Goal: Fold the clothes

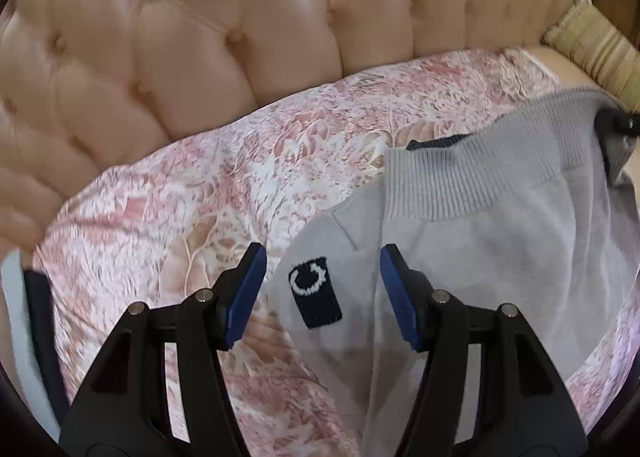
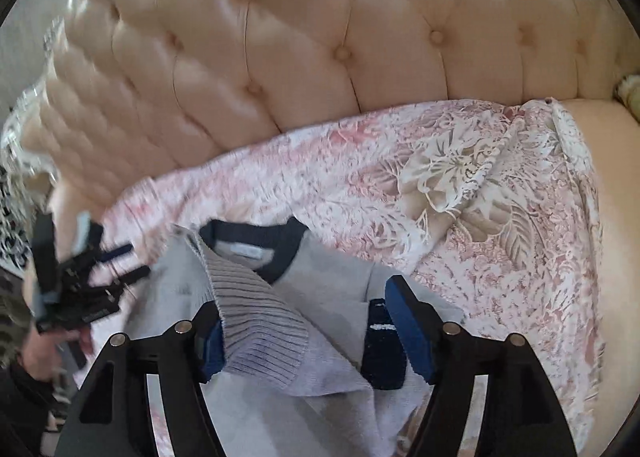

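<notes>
One grey sweater (image 1: pixel 500 241), two grippers, left (image 1: pixel 323 289) and right (image 2: pixel 304 331), one floral bedspread (image 2: pixel 460 185), one tufted headboard (image 2: pixel 300 37)

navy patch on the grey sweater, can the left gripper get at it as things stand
Probably yes. The left gripper stands open right over the navy patch on the grey sweater, which lies flat on the floral cover, with nothing over it.

— What do the tools look like?
— The left gripper (image 1: pixel 323 291) has black angular arms, silver round screws, ribbed blue pads (image 1: pixel 245 297).
— And the other?
— The right gripper (image 2: pixel 308 331) matches: black frame, blue pads (image 2: pixel 408 327).
</notes>
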Motion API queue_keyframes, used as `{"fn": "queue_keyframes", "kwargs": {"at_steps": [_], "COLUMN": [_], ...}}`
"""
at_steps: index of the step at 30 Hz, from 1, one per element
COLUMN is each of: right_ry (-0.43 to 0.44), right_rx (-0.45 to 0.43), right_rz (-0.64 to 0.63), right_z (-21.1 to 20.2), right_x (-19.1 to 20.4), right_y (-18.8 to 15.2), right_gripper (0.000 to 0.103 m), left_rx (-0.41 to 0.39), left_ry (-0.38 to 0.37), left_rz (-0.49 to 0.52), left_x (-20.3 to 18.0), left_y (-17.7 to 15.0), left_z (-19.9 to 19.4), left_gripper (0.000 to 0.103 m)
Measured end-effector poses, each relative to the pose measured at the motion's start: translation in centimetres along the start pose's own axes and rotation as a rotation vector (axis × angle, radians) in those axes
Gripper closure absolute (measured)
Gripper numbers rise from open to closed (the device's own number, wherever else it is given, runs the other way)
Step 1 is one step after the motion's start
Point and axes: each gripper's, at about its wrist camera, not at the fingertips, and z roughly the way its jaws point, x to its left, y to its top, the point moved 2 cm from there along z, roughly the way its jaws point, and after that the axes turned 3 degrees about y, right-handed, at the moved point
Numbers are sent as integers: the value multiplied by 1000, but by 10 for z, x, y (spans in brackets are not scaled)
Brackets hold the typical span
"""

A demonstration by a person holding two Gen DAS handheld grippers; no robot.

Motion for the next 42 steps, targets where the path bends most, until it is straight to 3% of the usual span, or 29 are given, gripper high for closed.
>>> {"fn": "queue_keyframes", "kwargs": {"at_steps": [3, 5, 8, 9, 10, 11, 12, 14, 15, 17, 22, 27, 29, 31, 35, 39, 42], "right_ry": [-99, -240, -461, -485, -482, -452, -423, -360, -347, -330, -302, -217, -228, -268, -350, -348, -416], "right_rx": [43, 128, 226, 231, 224, 210, 198, 164, 150, 125, 45, -17, -42, -71, -129, -70, -22], "right_rz": [-112, -292, -526, -562, -575, -553, -520, -436, -406, -351, -201, 9, 42, -41, -227, -339, -456], "right_z": [10, 22, 36, 36, 33, 28, 24, 16, 15, 12, -6, -31, -45, -48, -53, -18, 11], "right_x": [15, 32, 49, 51, 54, 54, 53, 47, 44, 38, 21, 8, 10, 24, 52, 61, 64], "right_y": [-1, -8, -21, -24, -27, -30, -32, -36, -39, -44, -51, -58, -67, -72, -83, -83, -83], "right_gripper": [30, 30, 30, 30, 29, 27, 26, 25, 25, 25, 25, 25, 25, 25, 25, 25, 25], "left_rx": [-13, -11, -4, -2, 5, 13, 22, 38, 41, 28, -33, 48, 41, -4, -33, -51, -77], "left_ry": [-132, -241, -337, -359, -365, -371, -375, -379, -373, -365, -360, -312, -312, -323, -323, -326, -315], "left_rz": [-116, -192, -216, -208, -201, -197, -195, -191, -190, -223, -353, -354, -367, -386, -452, -472, -489], "left_x": [6, 12, 11, 8, 6, 4, 2, -2, -3, 0, 15, 8, 7, 9, 19, 25, 27], "left_y": [-6, -13, -20, -22, -25, -28, -31, -39, -43, -50, -71, -92, -95, -97, -108, -115, -114], "left_z": [-7, -8, -1, 1, 3, 5, 7, 9, 8, 1, -32, -14, -16, -27, -32, -34, -39], "left_gripper": [41, 41, 41, 41, 41, 51, 68, 81, 95, 97, 98, 92, 91, 89, 62, 61, 61]}}
